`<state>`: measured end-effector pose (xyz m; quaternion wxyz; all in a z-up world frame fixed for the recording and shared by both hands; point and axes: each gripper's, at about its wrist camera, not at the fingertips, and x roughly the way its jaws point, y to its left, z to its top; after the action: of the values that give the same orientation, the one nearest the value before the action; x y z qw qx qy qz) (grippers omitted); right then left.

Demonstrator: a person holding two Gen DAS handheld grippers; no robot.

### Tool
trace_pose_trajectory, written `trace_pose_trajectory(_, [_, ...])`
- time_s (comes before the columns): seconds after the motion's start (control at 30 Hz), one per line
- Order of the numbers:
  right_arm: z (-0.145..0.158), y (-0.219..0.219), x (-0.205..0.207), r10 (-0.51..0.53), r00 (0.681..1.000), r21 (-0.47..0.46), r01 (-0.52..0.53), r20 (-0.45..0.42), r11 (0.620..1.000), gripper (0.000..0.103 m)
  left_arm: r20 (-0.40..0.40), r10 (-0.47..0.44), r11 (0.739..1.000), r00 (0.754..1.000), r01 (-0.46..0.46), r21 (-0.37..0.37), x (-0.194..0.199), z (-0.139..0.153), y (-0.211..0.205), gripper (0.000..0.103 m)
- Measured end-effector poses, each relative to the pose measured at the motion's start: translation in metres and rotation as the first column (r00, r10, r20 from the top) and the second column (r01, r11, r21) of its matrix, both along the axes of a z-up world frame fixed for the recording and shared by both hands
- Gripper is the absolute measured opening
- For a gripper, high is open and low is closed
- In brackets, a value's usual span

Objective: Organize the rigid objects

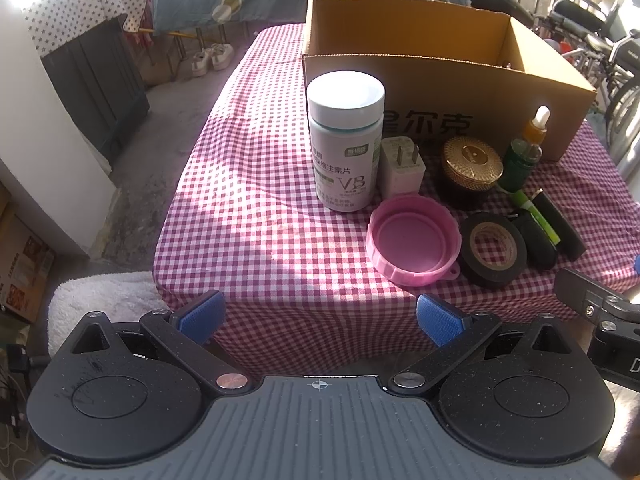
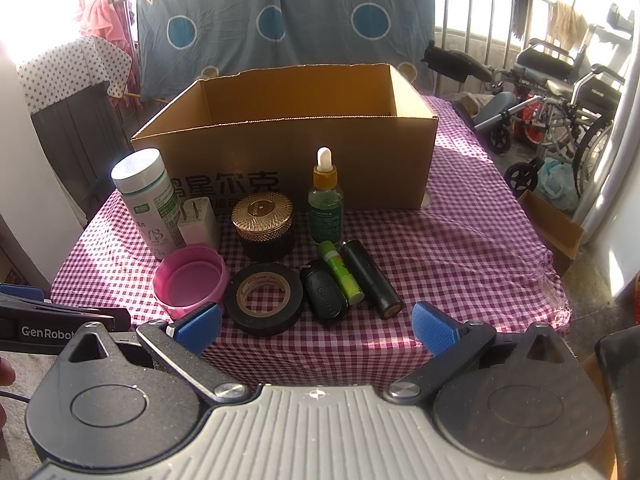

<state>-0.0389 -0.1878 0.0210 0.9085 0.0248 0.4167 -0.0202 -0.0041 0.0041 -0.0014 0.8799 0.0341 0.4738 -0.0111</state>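
At the bottom of the left wrist view the left gripper (image 1: pixel 320 320) gapes empty, short of the pink lid (image 1: pixel 412 240) at centre. In the right wrist view the right gripper (image 2: pixel 316 326) is likewise spread and empty before the tape roll (image 2: pixel 264 298), while the cardboard box (image 2: pixel 288 160) above shows nothing inside, so the sorting looks unstarted.

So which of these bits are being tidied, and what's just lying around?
For the job: vitamin bottle, charger plug, gold-lidded jar, dropper bottle, pink lid, black tape, key fob, green tube, black tube, cardboard box.

Just around: wheelchair, hanging sheet.
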Motion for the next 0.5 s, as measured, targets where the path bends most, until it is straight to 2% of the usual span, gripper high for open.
trace_pose_trajectory(0.5, [0.0004, 0.0007, 0.0017, -0.002, 1.0, 0.0, 0.002, 0.001, 1.0, 0.103, 0.0, 0.006, 1.0, 1.0, -0.006, -0.002, 0.0021, -0.0001, 0.0016, 0.103])
